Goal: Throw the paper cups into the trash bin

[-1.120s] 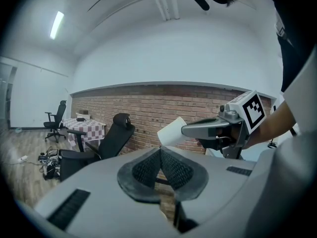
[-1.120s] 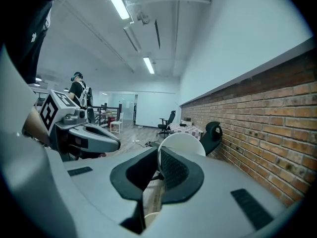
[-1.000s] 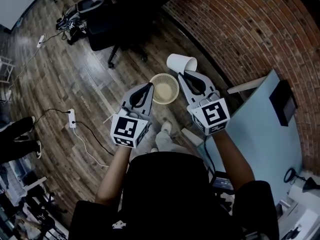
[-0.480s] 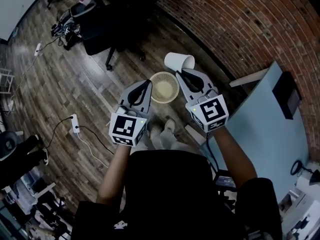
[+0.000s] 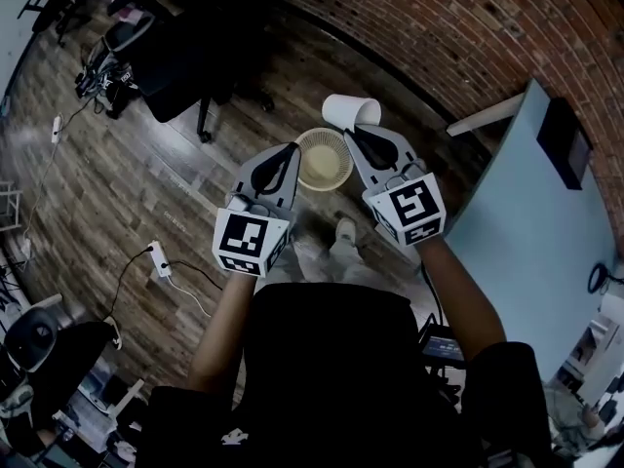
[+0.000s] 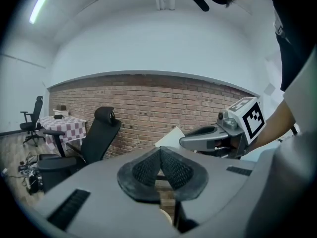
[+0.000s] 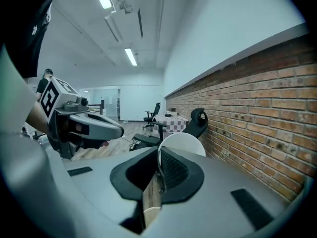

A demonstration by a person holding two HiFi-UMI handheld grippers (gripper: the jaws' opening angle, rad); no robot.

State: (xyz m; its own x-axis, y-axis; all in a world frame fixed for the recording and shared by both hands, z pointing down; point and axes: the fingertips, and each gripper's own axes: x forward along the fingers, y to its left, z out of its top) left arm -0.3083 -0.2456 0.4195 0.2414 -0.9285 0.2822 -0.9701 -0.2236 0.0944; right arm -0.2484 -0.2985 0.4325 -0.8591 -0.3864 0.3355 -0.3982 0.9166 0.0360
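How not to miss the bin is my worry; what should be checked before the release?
1. Grip: right tool pinches the cup by its rim: ok.
2. Aim: cup over the bin: cannot tell; the head view shows it just past the far rim.
3. Target: bin upright, mouth open: ok.
4. Other side: left tool shut, empty: ok.
5. Clearance: left tool apart from the cup: ok.

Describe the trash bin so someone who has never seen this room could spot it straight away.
Start at the wooden floor below the brick wall. The trash bin shows between the tips of the left gripper and the right gripper: a round, pale, open-topped basket, wider than the white paper cup pinched in the right gripper beside it.
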